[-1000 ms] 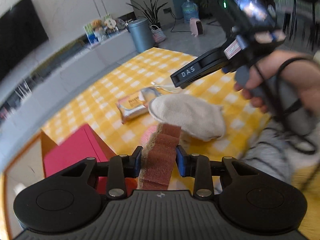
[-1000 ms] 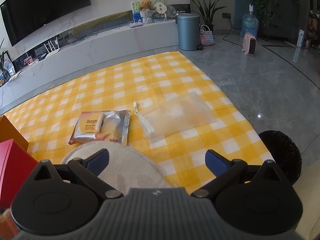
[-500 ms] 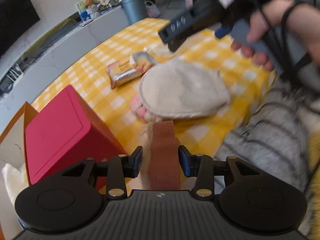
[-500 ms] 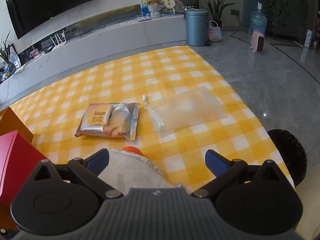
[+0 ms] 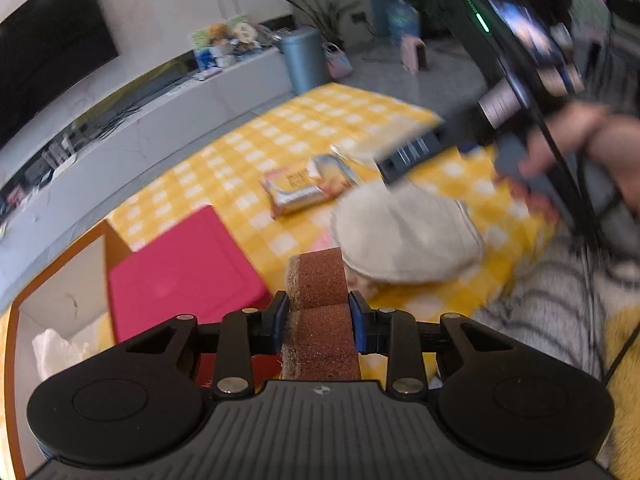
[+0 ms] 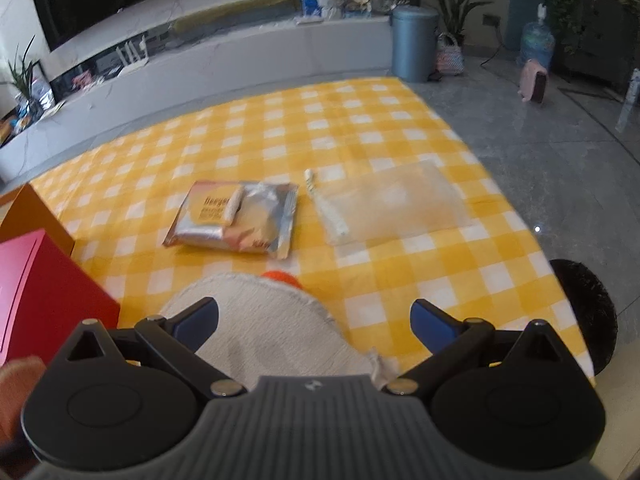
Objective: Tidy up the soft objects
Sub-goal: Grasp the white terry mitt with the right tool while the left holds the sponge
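My left gripper (image 5: 319,312) is shut on a brown sponge (image 5: 318,280) and holds it above the near edge of the yellow checked cloth (image 5: 256,152), beside a red box (image 5: 176,272). A beige cloth mitt (image 5: 404,236) lies on the cloth ahead, with something orange (image 6: 280,278) under its far edge. My right gripper (image 6: 314,318) is open and empty just above the mitt (image 6: 260,328); it also shows in the left wrist view (image 5: 412,156). A foil snack packet (image 6: 236,216) and a clear zip bag (image 6: 392,204) lie further out.
An open orange-edged box (image 5: 60,304) with white paper inside sits left of the red box. A dark round stool (image 6: 584,312) stands off the cloth's right edge. A grey striped fabric (image 5: 540,320) lies at the near right. A bin and a TV bench stand far behind.
My left gripper with the sponge has tilted back up and drawn away from the red box. My right gripper has edged forward over the mitt, still open.
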Action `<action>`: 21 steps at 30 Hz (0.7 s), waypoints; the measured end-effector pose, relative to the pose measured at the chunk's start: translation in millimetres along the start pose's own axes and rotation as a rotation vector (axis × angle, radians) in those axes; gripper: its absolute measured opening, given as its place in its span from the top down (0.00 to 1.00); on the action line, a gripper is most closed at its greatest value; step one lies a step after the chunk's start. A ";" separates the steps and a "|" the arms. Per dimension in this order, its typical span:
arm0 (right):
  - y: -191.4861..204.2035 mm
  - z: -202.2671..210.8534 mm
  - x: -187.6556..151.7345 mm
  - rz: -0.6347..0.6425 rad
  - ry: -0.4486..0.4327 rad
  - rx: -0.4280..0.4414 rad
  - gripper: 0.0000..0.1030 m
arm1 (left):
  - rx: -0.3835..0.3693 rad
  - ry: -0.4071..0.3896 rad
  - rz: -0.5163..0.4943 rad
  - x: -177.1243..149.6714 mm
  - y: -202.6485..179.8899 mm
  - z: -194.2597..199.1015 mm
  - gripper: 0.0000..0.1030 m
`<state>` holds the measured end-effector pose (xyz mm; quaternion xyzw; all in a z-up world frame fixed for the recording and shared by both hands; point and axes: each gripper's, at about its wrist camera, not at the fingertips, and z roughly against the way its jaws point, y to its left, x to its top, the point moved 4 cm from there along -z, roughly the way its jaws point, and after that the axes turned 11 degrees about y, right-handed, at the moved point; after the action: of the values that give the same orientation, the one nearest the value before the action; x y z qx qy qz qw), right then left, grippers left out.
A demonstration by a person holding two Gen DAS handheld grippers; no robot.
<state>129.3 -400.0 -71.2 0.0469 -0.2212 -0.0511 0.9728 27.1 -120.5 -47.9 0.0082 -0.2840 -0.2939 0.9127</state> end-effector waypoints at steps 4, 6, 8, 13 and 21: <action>14.4 -11.9 -6.1 0.063 0.095 0.015 0.03 | -0.037 -0.066 0.117 4.8 26.6 19.6 0.65; 23.9 -14.6 -9.1 0.115 0.111 -0.008 0.03 | -0.074 -0.096 0.167 4.8 37.0 28.7 0.65; 32.2 -15.0 -11.3 0.143 0.122 0.010 0.03 | -0.099 -0.122 0.206 3.7 44.7 35.1 0.65; 44.7 -6.6 -8.3 0.085 0.107 0.138 0.03 | -0.134 -0.162 0.245 -0.1 53.5 41.5 0.65; 49.9 -35.3 -4.7 -0.092 0.127 0.012 0.03 | -0.198 -0.182 0.285 -7.7 65.8 37.8 0.65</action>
<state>144.3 -347.6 -99.2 0.0659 -0.1569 -0.0912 0.9812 37.2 -56.2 -8.2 -0.1486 -0.3332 -0.1877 0.9119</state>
